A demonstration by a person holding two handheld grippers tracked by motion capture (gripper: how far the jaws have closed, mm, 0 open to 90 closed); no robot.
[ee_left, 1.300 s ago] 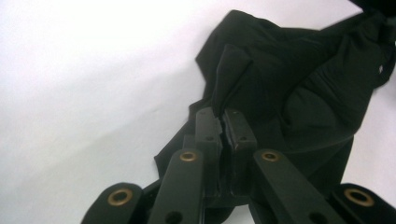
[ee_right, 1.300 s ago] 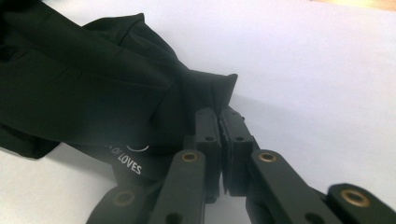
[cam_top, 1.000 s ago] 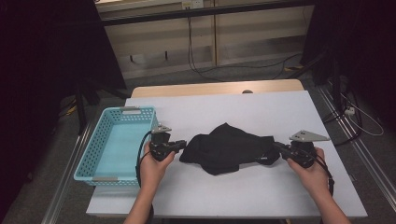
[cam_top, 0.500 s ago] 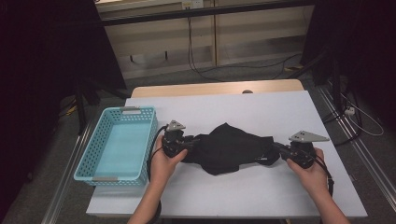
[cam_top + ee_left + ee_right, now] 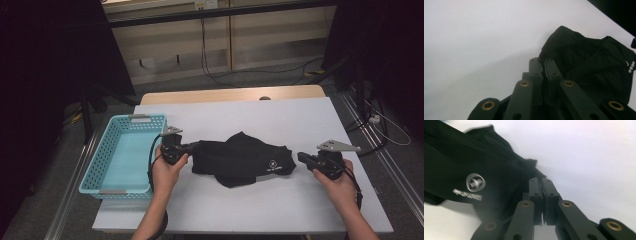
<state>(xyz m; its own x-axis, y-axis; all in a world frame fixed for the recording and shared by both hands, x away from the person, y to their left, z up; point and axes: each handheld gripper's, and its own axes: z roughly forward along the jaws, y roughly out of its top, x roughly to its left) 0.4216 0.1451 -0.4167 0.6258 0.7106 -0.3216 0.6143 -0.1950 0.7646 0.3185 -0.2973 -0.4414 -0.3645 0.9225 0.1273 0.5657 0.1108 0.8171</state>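
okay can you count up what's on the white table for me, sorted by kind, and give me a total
Black garment: 1
Turquoise basket: 1
Handheld grippers: 2, the left gripper and the right gripper
Total: 4

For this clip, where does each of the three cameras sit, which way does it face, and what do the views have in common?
High view: fixed above the person's side, facing forward and down on the white table; both forearms, left gripper and right gripper, black garment, blue basket.
Left gripper view: rides that gripper, looking along its jaws, pinched on the garment's edge.
Right gripper view: rides that gripper, jaws pinched on the opposite corner by the printed logo.
Shared: all three show the garment on the table; the logo appears in each.
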